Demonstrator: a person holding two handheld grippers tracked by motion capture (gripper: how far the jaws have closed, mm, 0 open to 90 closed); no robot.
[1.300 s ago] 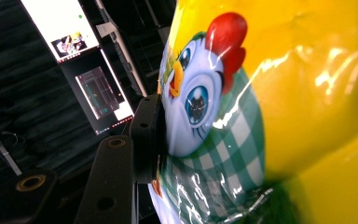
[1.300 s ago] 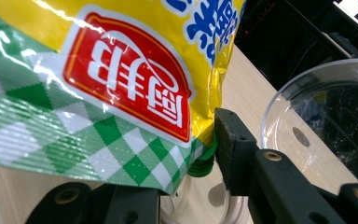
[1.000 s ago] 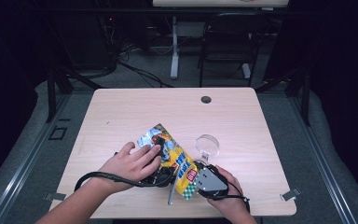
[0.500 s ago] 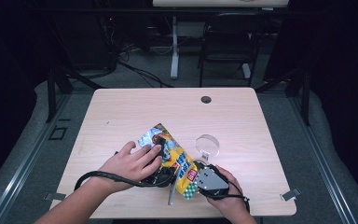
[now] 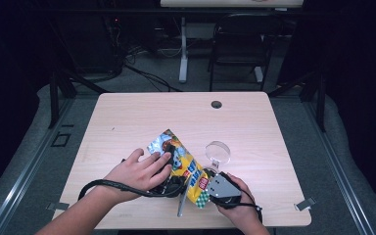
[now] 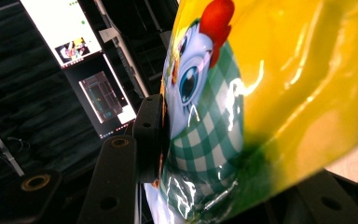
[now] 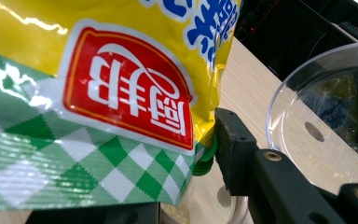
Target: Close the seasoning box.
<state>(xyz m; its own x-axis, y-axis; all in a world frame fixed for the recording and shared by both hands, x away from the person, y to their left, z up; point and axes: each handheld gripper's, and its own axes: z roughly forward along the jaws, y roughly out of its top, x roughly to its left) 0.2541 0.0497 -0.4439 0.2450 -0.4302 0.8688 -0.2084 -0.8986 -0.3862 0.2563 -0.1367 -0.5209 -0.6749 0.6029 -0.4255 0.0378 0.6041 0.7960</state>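
A yellow snack bag (image 5: 183,164) with a green-checked bottom lies slanted on the wooden table (image 5: 274,127). My left gripper (image 5: 172,184) sits under the person's left hand (image 5: 137,174) at the bag's near left side. In the left gripper view its black pad (image 6: 151,135) presses on the bag (image 6: 261,93), which bulges between the jaws. My right gripper (image 5: 209,188) holds the bag's near corner. In the right gripper view its pad (image 7: 230,144) bears on the bag's edge (image 7: 121,93) beside a small green part (image 7: 205,164).
A clear round dish (image 5: 218,152) stands just right of the bag, close to my right gripper (image 7: 168,186). A slim grey piece (image 5: 181,203) lies under the bag near the front edge. A dark grommet hole (image 5: 216,104) sits at the far side.
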